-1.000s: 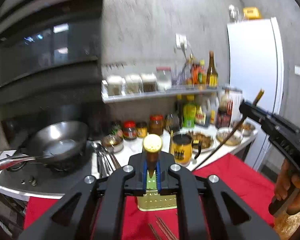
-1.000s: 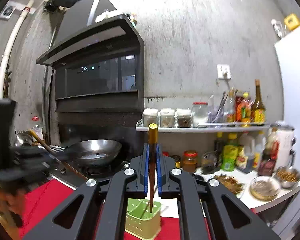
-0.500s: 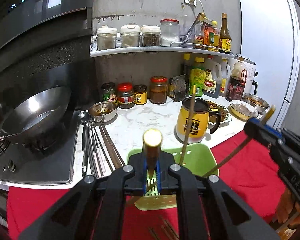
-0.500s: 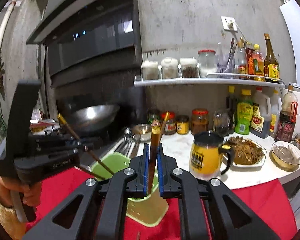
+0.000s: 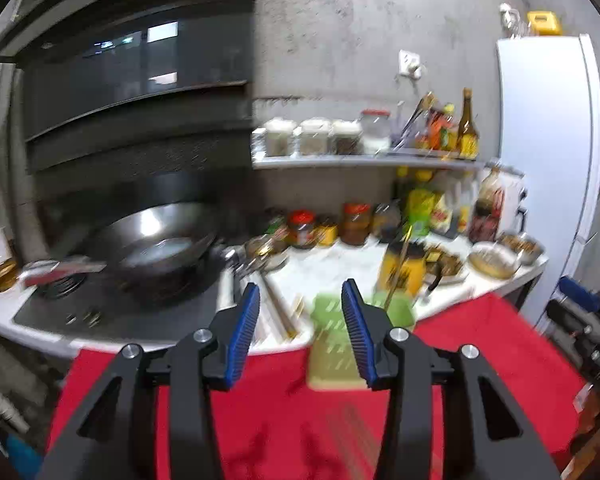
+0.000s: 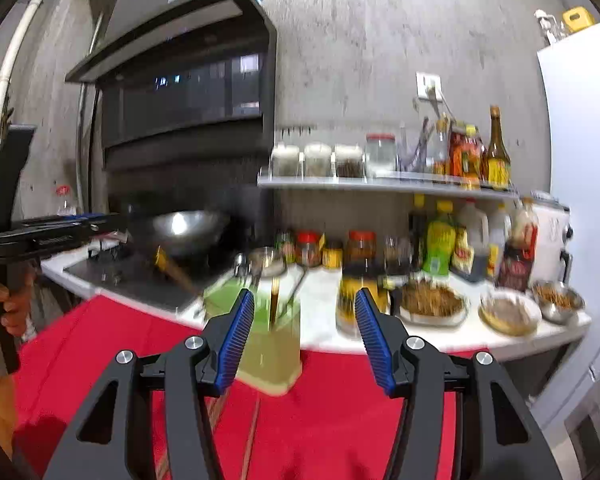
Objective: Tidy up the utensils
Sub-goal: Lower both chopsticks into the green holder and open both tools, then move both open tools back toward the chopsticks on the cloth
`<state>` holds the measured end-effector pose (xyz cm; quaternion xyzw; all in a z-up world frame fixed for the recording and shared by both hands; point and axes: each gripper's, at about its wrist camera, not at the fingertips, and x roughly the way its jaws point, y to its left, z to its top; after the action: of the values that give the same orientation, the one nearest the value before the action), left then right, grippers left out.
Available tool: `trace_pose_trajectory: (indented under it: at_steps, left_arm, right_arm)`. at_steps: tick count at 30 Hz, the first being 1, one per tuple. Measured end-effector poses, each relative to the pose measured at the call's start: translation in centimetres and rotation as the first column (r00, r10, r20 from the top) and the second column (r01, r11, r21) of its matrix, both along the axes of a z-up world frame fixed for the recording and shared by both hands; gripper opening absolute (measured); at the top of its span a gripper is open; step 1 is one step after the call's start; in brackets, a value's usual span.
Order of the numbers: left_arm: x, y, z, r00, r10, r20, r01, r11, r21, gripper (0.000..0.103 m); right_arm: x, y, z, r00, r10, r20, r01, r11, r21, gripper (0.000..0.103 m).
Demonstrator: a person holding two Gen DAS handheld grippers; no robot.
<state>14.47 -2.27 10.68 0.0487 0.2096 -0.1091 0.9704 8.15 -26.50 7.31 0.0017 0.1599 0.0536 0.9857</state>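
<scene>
The words on the bottles are too blurry to read. The green holder stands on the red cloth with chopsticks inside. The left gripper and right gripper are both spread apart, holding nothing.

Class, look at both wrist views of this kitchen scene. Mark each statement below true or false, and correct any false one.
1. Both grippers, left gripper and right gripper, are open and empty. True.
2. The pale green perforated plastic utensil holder stands on the red cloth. True.
3. The green holder is empty. False: a brown chopstick stands in it.
4. The steel wok sits on the wall shelf. False: it sits on the stove, left of the jars.
</scene>
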Motion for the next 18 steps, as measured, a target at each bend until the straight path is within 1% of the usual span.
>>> trace_pose_trajectory:
  at_steps: [2, 3, 5, 6, 8, 9, 10, 12, 16, 17, 18]
  left_arm:
    - [-1.4, 0.6, -1.9, 1.0, 0.017, -0.026, -0.016, 1.0, 0.021, 0.042]
    - [-2.5, 1.0, -3.6, 0.998, 0.02, -0.055, -0.019, 0.999, 0.026, 0.042]
    - [-3.7, 1.6, -6.2, 0.994, 0.026, -0.102, -0.023, 0.999, 0.029, 0.043]
    - [-4.3, 1.9, -8.0, 0.99, 0.031, -0.14, -0.027, 0.999, 0.03, 0.043]
    - [-5.1, 2.5, -10.5, 0.981, 0.04, -0.192, -0.036, 0.999, 0.025, 0.043]
    - [-5.5, 2.7, -12.3, 0.971, 0.047, -0.234, -0.043, 0.999, 0.02, 0.043]
    - [-5.7, 3.0, -13.3, 0.964, 0.05, -0.262, -0.048, 0.999, 0.014, 0.043]
    - [-6.0, 3.6, -15.9, 0.938, 0.054, -0.342, -0.064, 0.998, -0.016, 0.043]
    - [-6.6, 4.4, -18.7, 0.905, 0.062, -0.42, -0.086, 0.996, -0.038, 0.043]
    - [-6.6, 4.4, -19.1, 0.898, 0.059, -0.436, -0.087, 0.995, -0.046, 0.043]
    - [-6.5, 4.4, -19.4, 0.891, 0.057, -0.451, -0.089, 0.995, -0.049, 0.043]
  right_arm:
    - [-1.6, 0.2, -2.0, 0.999, 0.012, -0.049, -0.012, 1.0, -0.01, 0.054]
    - [-2.1, 0.3, -2.9, 0.997, 0.014, -0.071, -0.016, 1.0, -0.016, 0.054]
    - [-3.2, 0.7, -5.3, 0.992, 0.019, -0.128, -0.023, 0.999, -0.026, 0.054]
    - [-3.5, 0.8, -6.5, 0.988, 0.02, -0.156, -0.025, 0.999, -0.028, 0.054]
    - [-3.9, 1.1, -8.6, 0.977, 0.023, -0.211, -0.028, 0.999, -0.024, 0.054]
    - [-4.1, 1.1, -9.4, 0.973, 0.024, -0.231, -0.03, 0.999, -0.022, 0.054]
    - [-4.3, 1.2, -10.4, 0.965, 0.024, -0.26, -0.03, 0.999, -0.02, 0.054]
    - [-4.5, 1.5, -12.0, 0.951, 0.026, -0.308, -0.031, 0.999, -0.012, 0.054]
    - [-4.3, 2.2, -14.5, 0.918, 0.035, -0.394, -0.037, 0.999, 0.003, 0.053]
    - [-4.1, 2.4, -15.0, 0.908, 0.042, -0.416, -0.042, 0.999, 0.009, 0.052]
    - [-3.8, 2.8, -15.7, 0.895, 0.058, -0.442, -0.055, 0.998, 0.02, 0.042]
